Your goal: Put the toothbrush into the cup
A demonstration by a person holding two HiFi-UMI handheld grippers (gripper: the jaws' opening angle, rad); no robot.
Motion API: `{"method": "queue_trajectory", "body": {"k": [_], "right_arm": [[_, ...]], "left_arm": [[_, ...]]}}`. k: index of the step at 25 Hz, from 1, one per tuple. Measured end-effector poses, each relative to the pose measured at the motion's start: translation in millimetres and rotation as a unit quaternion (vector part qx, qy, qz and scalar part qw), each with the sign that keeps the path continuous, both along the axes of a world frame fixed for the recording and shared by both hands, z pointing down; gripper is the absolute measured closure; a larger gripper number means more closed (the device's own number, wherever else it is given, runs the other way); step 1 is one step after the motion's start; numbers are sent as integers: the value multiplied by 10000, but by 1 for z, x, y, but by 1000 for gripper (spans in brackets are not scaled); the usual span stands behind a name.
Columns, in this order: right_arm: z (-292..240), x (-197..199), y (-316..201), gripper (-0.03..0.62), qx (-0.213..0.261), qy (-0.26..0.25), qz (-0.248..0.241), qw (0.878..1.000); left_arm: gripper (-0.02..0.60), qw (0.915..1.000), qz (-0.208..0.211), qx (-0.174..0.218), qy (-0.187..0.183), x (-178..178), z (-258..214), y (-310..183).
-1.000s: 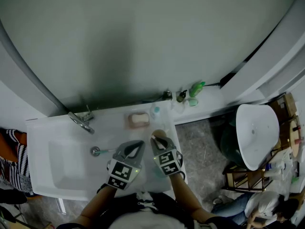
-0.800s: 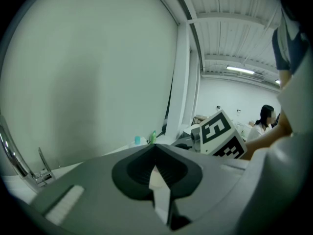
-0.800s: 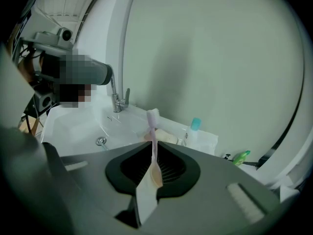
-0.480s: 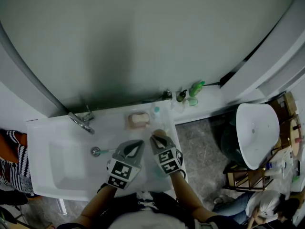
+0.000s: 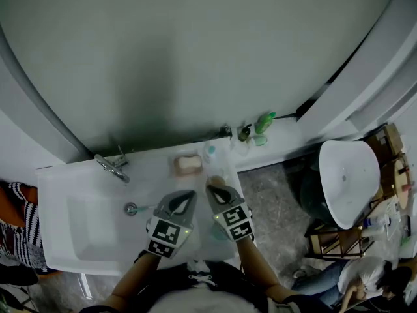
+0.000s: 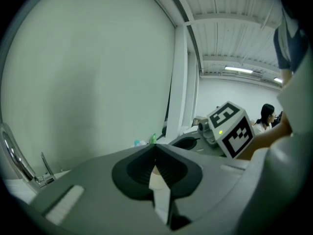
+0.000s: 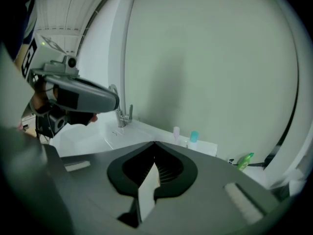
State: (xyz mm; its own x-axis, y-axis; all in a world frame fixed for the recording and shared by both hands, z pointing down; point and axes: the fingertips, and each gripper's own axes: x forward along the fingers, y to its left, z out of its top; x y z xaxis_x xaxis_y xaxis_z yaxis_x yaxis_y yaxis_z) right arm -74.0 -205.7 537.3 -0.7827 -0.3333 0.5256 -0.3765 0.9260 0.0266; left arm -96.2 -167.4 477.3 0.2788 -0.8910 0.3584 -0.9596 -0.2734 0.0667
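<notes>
At the sink's back right corner stands a small pale cup (image 5: pixel 210 152) with a teal-tipped thing in it; in the right gripper view it shows as a teal-capped item (image 7: pixel 194 136) beside a pale one (image 7: pixel 176 132). I cannot make out a toothbrush as such. My left gripper (image 5: pixel 189 195) and right gripper (image 5: pixel 214 189) hover side by side over the right part of the white sink (image 5: pixel 78 175), short of the cup. Both are shut with nothing between the jaws, as the left gripper view (image 6: pixel 155 145) and the right gripper view (image 7: pixel 155 142) show.
A chrome faucet (image 5: pixel 109 165) rises at the sink's back left and a drain (image 5: pixel 131 208) lies in the basin. A soap dish (image 5: pixel 187 163) sits left of the cup. Green bottles (image 5: pixel 264 122) stand on the ledge to the right. A white stool (image 5: pixel 348 175) is on the floor.
Hardly anything: the head view has shifted a little, and both grippers stay shut in the same place over the sink.
</notes>
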Motion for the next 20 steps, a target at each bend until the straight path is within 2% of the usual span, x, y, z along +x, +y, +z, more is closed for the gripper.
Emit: {"method": "queue_trajectory", "body": {"k": [5,11,15,20], "right_arm": [[-34,1,13,592,-117,-587,39,9982],[-58,4,33,592,123,-754,-1,9971],[-70,9,48,592,243,-867,26,9959],[-83,19,69,592,684,-793,-92,9945]], "left_arm": [[583,9999,20,108,-2,5,-9,8],[584,9996,239,147,-94,19,-18,23],[583,9991,242,334,-50,25,-28,31],[583,9960,573,683,105,40,-44,48]]}}
